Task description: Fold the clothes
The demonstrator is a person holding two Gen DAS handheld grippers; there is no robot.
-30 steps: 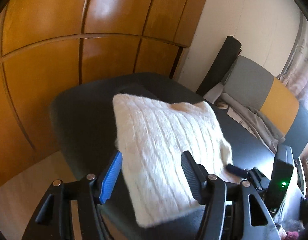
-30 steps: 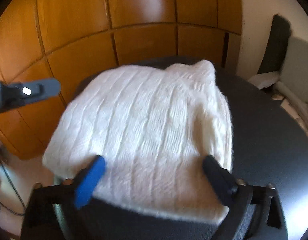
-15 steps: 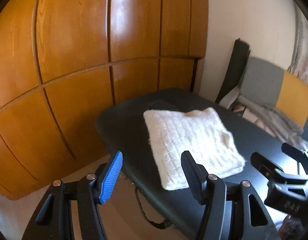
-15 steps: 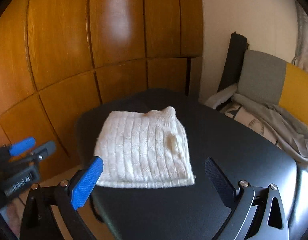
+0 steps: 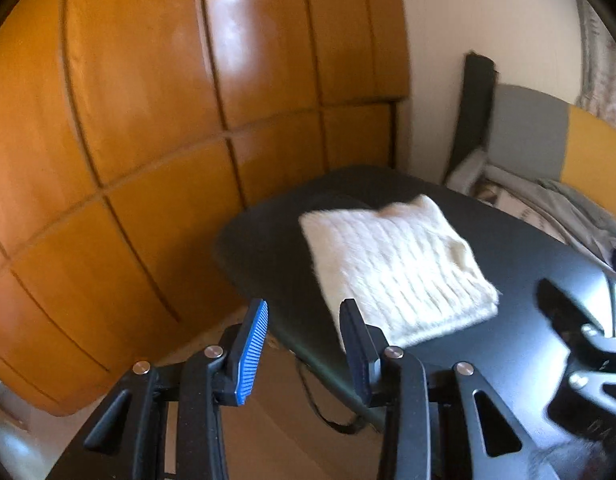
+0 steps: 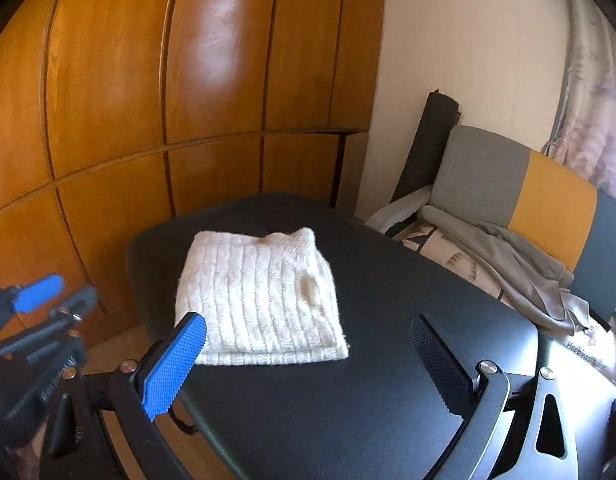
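Note:
A white ribbed knit sweater (image 5: pixel 396 268) (image 6: pixel 263 300) lies folded into a neat square near the far left corner of the black table (image 5: pixel 488 360) (image 6: pixel 368 380). My left gripper (image 5: pixel 304 308) hovers off the table's near left edge, short of the sweater. Its jaws are closing and nothing is between them. My right gripper (image 6: pixel 308 324) stands wide open above the table in front of the sweater, holding nothing. Each gripper shows in the other's view: the right gripper (image 5: pixel 568 320) and the left gripper (image 6: pixel 39 300).
Orange wooden wardrobe doors (image 6: pixel 187 100) stand close behind and left of the table. At the right is a grey and yellow chair (image 6: pixel 520 184) with grey clothes (image 6: pixel 508 260) draped over it. A black roll (image 6: pixel 428 140) leans on the wall. A cable (image 5: pixel 324 412) hangs under the table.
Both grippers have drawn back and up from the sweater, which now lies untouched further off. The left gripper's jaws have narrowed.

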